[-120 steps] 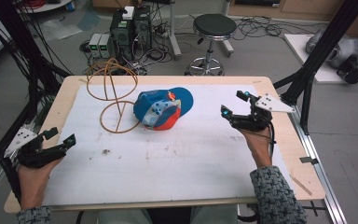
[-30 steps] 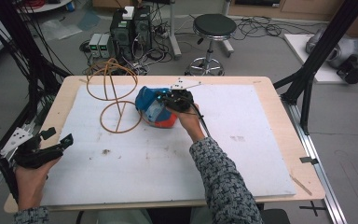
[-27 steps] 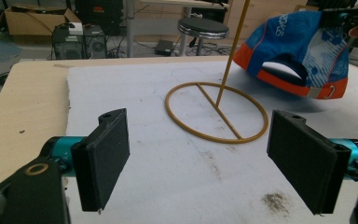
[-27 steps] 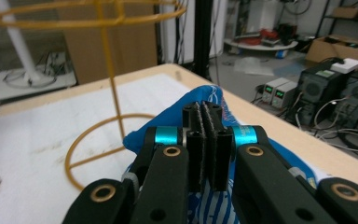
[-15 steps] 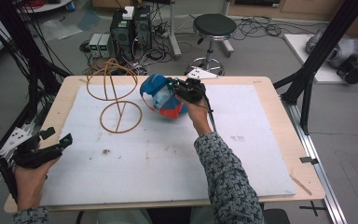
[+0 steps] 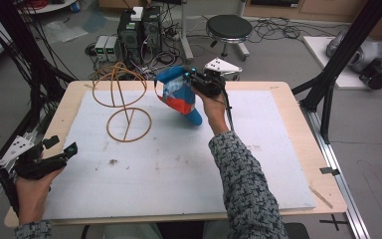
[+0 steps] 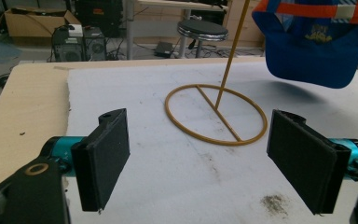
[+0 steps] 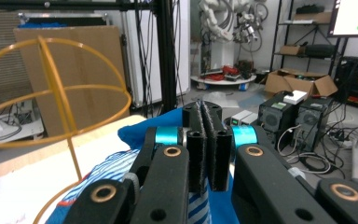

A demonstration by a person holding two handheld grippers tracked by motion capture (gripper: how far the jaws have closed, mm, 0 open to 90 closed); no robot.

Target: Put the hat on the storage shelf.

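A blue cap (image 6: 181,97) with a red and striped panel hangs above the white mat, pinched by its fabric in my right gripper (image 6: 191,79), which is shut on it. In the right gripper view the jaws (image 8: 204,140) press together over blue cloth (image 8: 135,130), and the golden wire stand's dome (image 8: 51,93) rises to the left. The wire stand (image 6: 119,89) is upright on the mat, left of the cap. My left gripper (image 6: 61,145) rests open near the table's front left corner. From the left gripper (image 7: 204,163), the stand's base ring (image 7: 216,114) and the cap (image 7: 312,51) lie ahead.
A white mat (image 6: 179,164) covers most of the wooden table (image 6: 298,129). Black frame posts stand at both sides. Behind the table are a stool (image 6: 229,27), computer boxes (image 6: 139,25) and floor cables. A dirt smudge (image 7: 275,203) marks the mat.
My right gripper came from the table's right side, closed on the cap and has lifted it off the mat, toward the far edge. The left gripper kept still.
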